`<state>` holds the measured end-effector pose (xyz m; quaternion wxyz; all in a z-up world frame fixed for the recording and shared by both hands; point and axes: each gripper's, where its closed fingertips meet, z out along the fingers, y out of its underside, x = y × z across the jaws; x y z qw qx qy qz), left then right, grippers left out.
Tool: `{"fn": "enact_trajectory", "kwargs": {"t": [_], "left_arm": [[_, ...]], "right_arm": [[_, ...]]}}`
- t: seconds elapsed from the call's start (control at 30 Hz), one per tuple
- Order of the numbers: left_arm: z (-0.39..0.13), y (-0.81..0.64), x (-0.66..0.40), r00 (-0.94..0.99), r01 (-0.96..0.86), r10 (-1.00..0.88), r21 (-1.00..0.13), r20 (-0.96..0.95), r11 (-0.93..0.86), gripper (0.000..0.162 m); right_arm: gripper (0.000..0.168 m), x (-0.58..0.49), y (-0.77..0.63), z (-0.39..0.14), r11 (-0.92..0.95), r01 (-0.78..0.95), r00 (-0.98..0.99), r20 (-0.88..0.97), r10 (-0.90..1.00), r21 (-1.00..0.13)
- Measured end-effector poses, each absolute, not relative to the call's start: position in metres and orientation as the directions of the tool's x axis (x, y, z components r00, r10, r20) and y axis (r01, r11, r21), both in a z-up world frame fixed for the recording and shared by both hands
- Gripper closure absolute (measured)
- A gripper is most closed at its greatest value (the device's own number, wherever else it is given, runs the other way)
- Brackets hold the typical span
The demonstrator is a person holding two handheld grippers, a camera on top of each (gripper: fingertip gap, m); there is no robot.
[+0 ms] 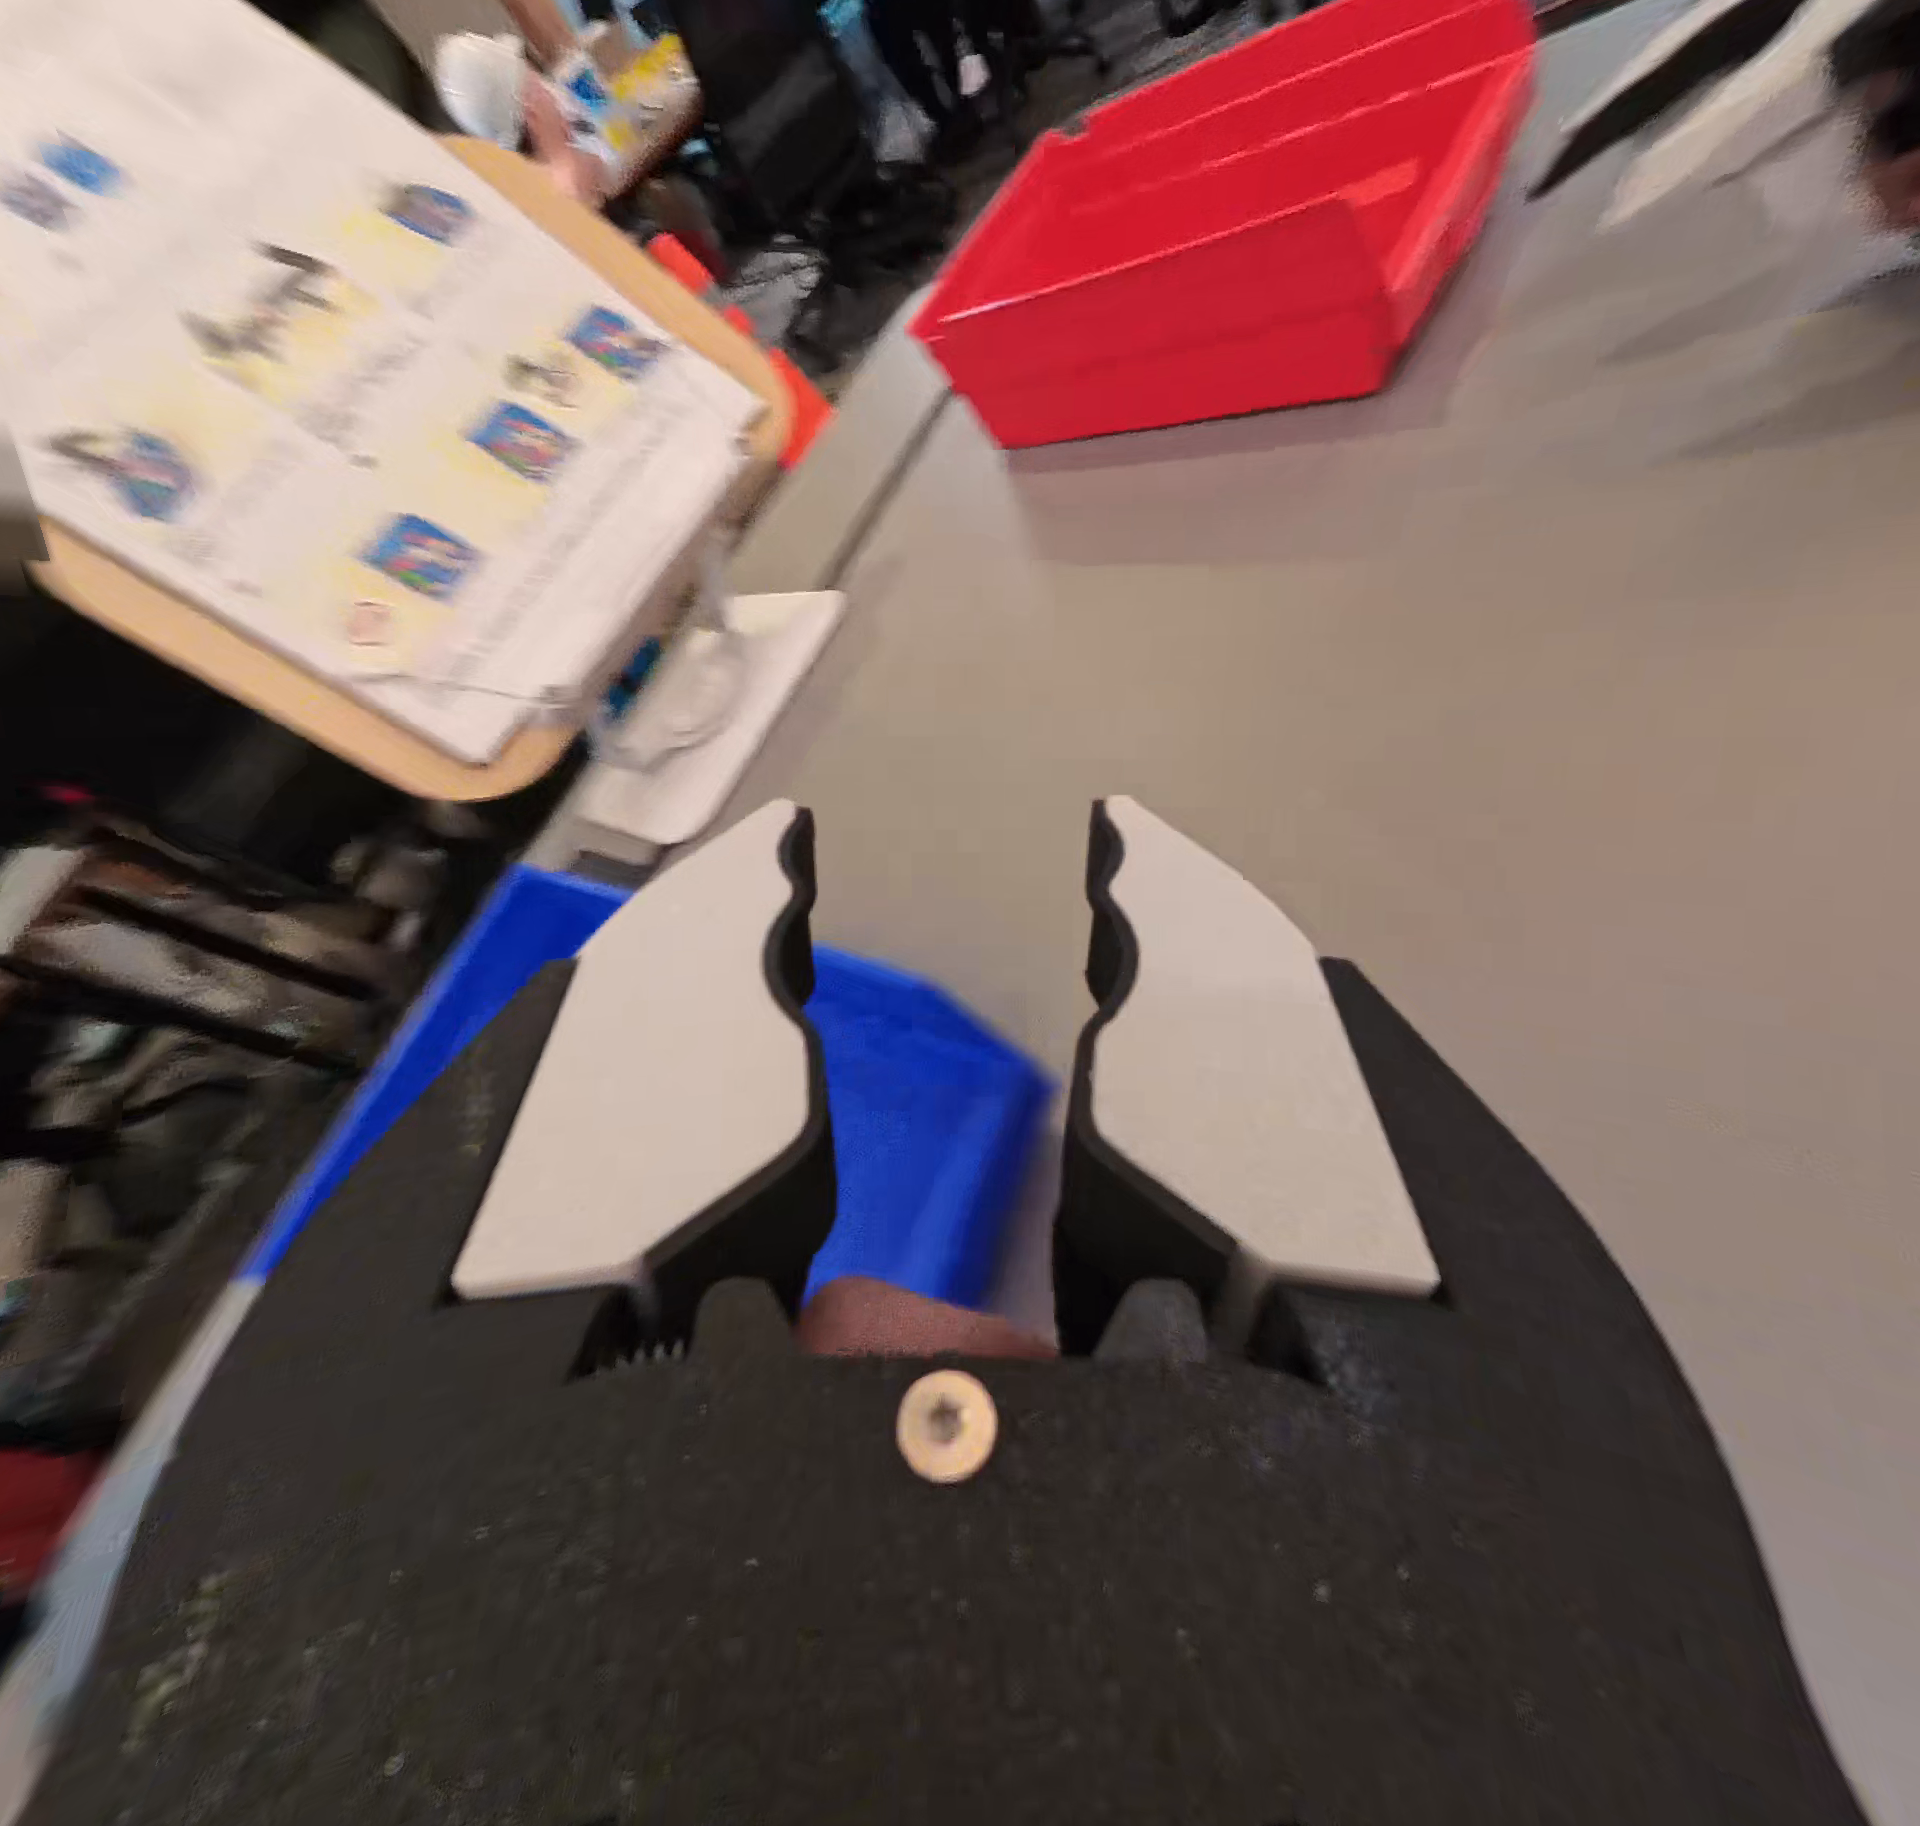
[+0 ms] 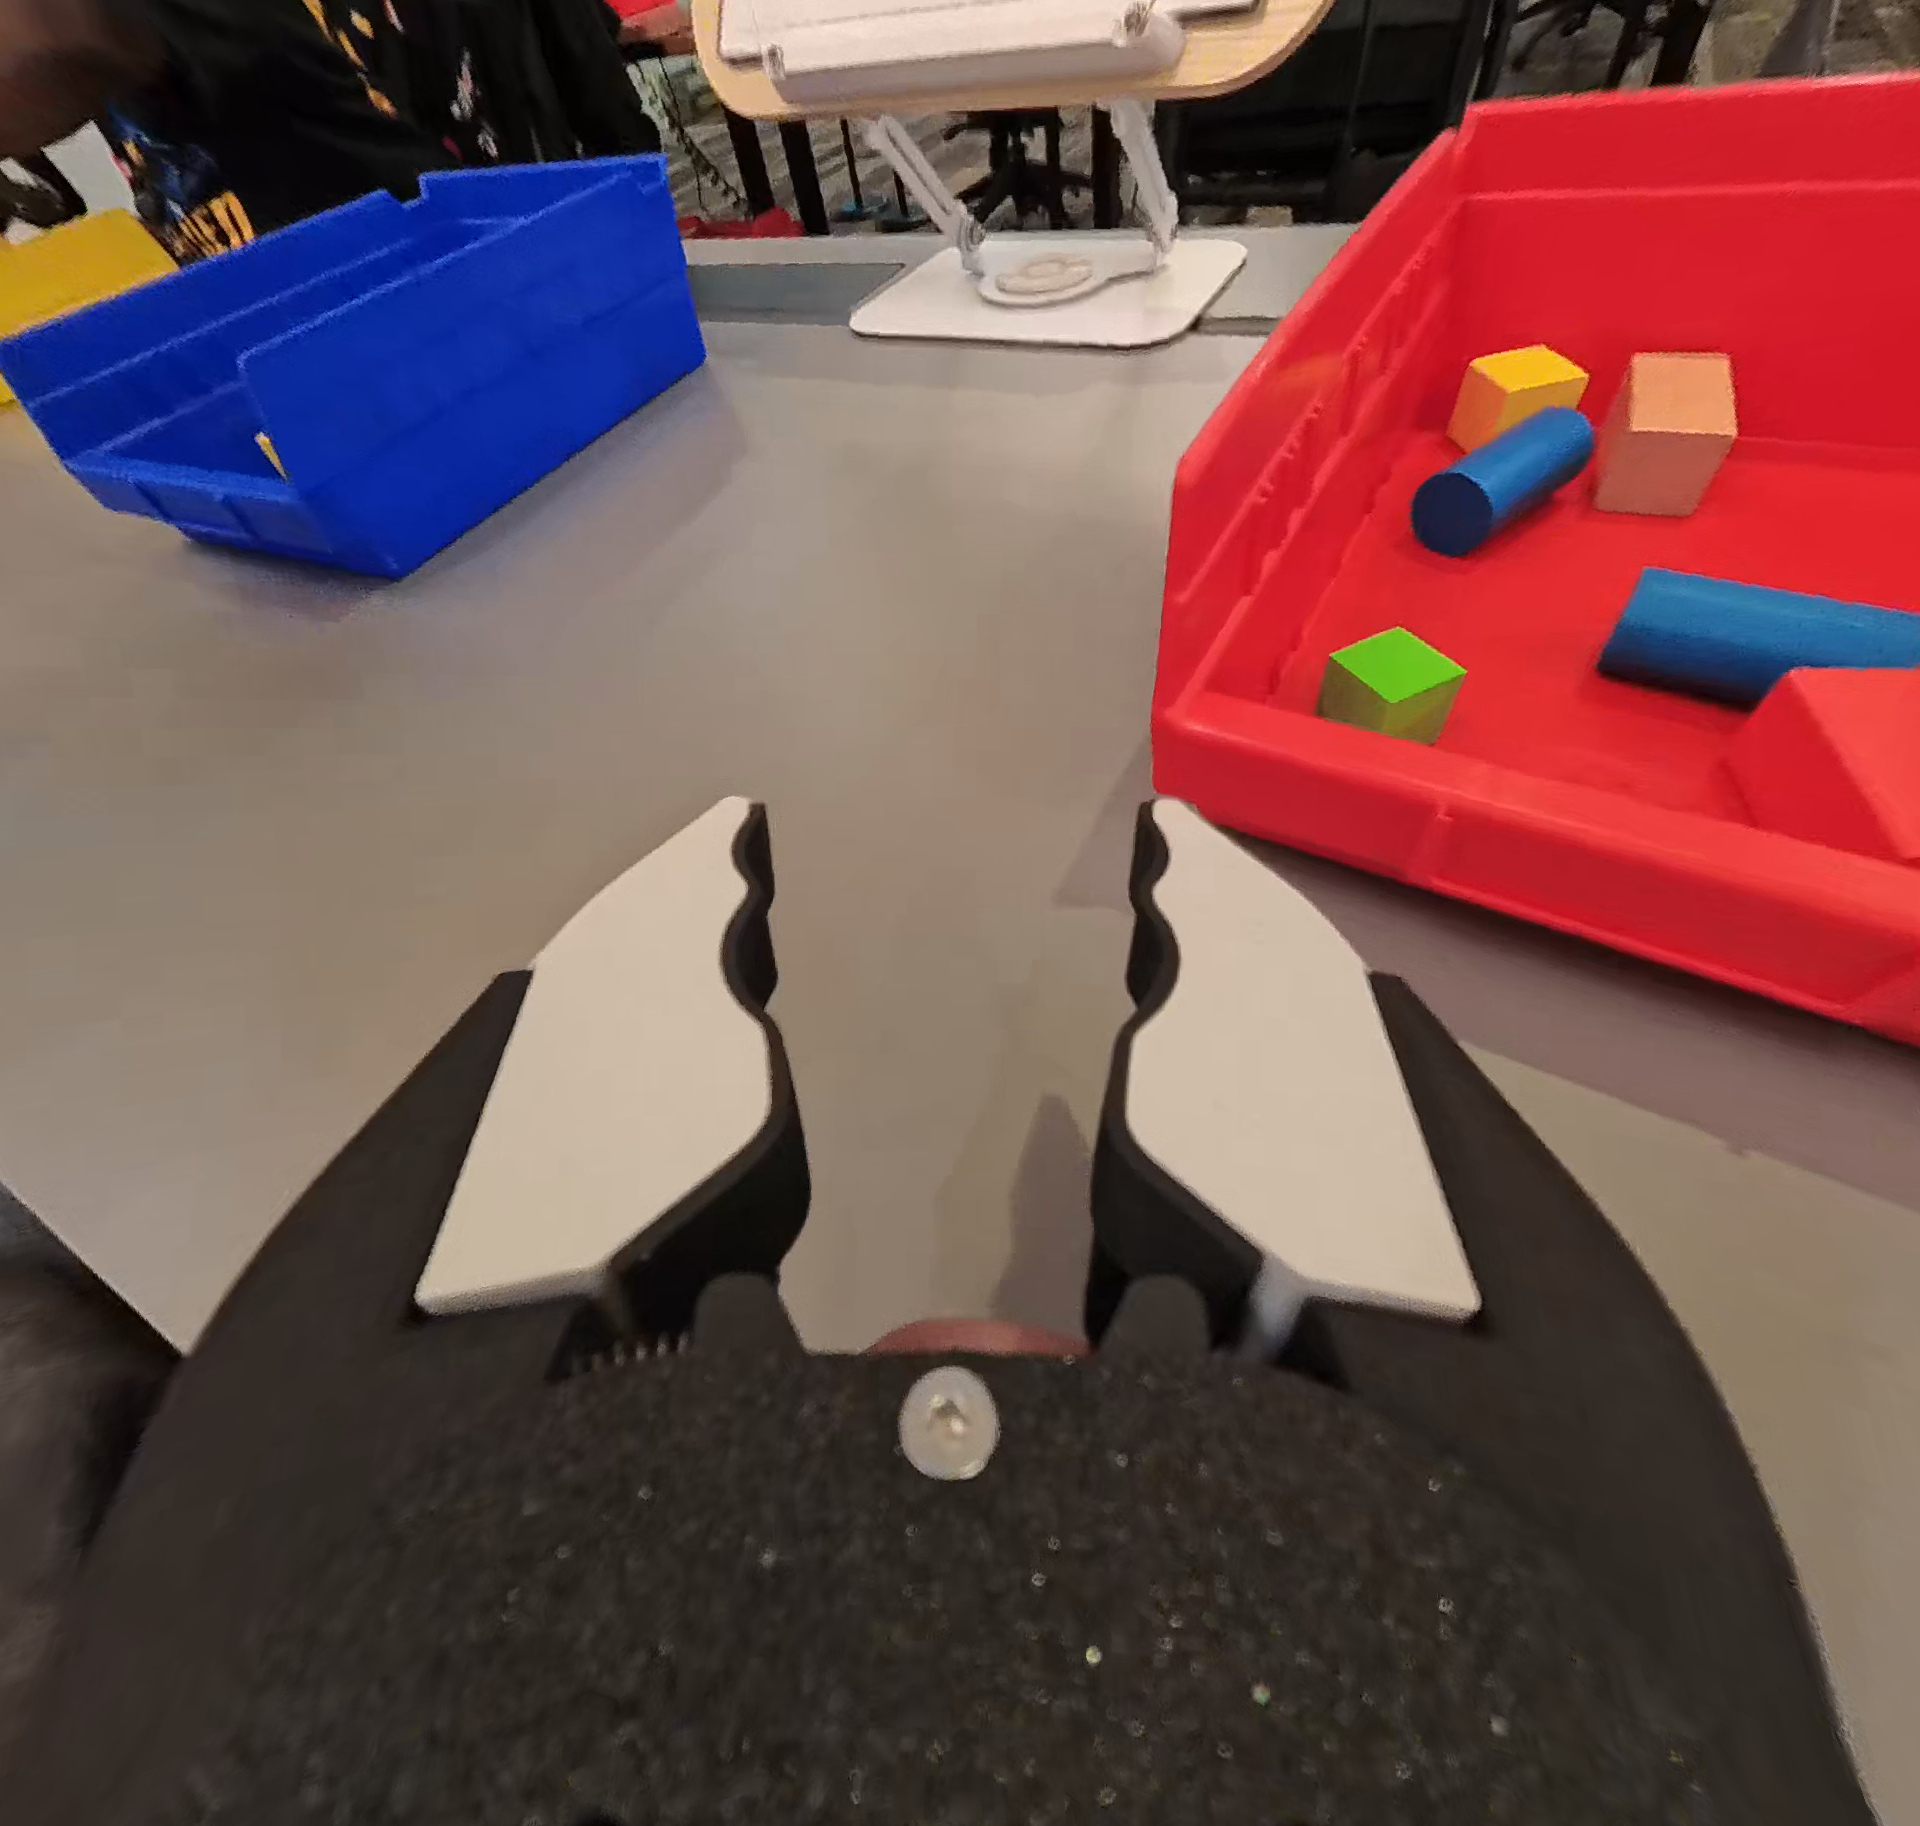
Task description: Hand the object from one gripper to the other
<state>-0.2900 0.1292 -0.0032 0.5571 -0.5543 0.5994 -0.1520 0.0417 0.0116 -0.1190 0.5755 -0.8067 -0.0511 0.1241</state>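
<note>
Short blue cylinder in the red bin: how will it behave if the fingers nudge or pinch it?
The short blue cylinder lies on its side, so a nudge across its length would likely roll it. It rests against the orange cube, which may block it that way. It looks like rigid painted wood, so probably firm in a pinch, though its curved sides might slip.

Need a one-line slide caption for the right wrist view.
Open right tongs hover empty over the grey table, between the blue bin and the red bin of blocks.
</note>
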Motion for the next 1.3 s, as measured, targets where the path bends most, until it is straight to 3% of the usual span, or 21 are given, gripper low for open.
{"fn": "enact_trajectory", "kwargs": {"t": [0.07, 0.13, 0.3, 0.4, 0.57, 0.77, 0.93, 1.1, 1.17, 1.3], "left_arm": [[0.002, 0.159, -0.307, 0.198, -0.590, -0.846, -0.750, -0.495, 0.300, 0.114], [-0.004, 0.195, -0.322, 0.166, -0.700, -0.858, -0.671, -0.485, 0.244, 0.104], [-0.047, 0.282, -0.337, 0.082, -0.854, -0.901, -0.496, -0.427, 0.157, 0.096], [-0.081, 0.311, -0.322, 0.021, -0.868, -0.951, -0.477, -0.309, 0.136, 0.104], [-0.123, 0.364, -0.302, -0.065, -0.904, -0.953, -0.388, -0.295, 0.182, 0.109], [-0.154, 0.385, -0.283, -0.247, -0.906, -0.929, -0.275, -0.275, 0.323, 0.115], [-0.171, 0.395, -0.285, -0.311, -0.908, -0.919, -0.211, -0.243, 0.363, 0.111], [-0.188, 0.398, -0.277, -0.352, -0.899, -0.909, -0.191, -0.222, 0.394, 0.118], [-0.191, 0.394, -0.275, -0.372, -0.892, -0.909, -0.200, -0.186, 0.406, 0.130], [-0.189, 0.397, -0.283, -0.387, -0.893, -0.898, -0.158, -0.207, 0.421, 0.132]], "right_arm": [[0.102, 0.042, 0.013, -0.123, -0.347, -0.055, 0.966, -0.138, 0.219, -0.936], [0.102, 0.039, 0.015, -0.124, -0.354, -0.079, 0.958, -0.169, 0.232, -0.932], [0.102, 0.036, 0.022, -0.127, -0.380, -0.167, 0.931, -0.272, 0.243, -0.910], [0.101, 0.035, 0.025, -0.129, -0.412, -0.216, 0.910, -0.336, 0.243, -0.885], [0.101, 0.035, 0.032, -0.127, -0.434, -0.301, 0.870, -0.430, 0.239, -0.849], [0.100, 0.031, 0.044, -0.141, -0.478, -0.272, 0.870, -0.426, 0.248, -0.835], [0.101, 0.021, 0.055, -0.134, -0.476, -0.348, 0.799, -0.521, 0.300, -0.808], [0.103, 0.017, 0.061, -0.138, -0.502, -0.287, 0.806, -0.489, 0.333, -0.816], [0.103, 0.017, 0.062, -0.138, -0.503, -0.278, 0.809, -0.481, 0.337, -0.819], [0.104, 0.016, 0.061, -0.139, -0.501, -0.271, 0.812, -0.475, 0.340, -0.822]]}}
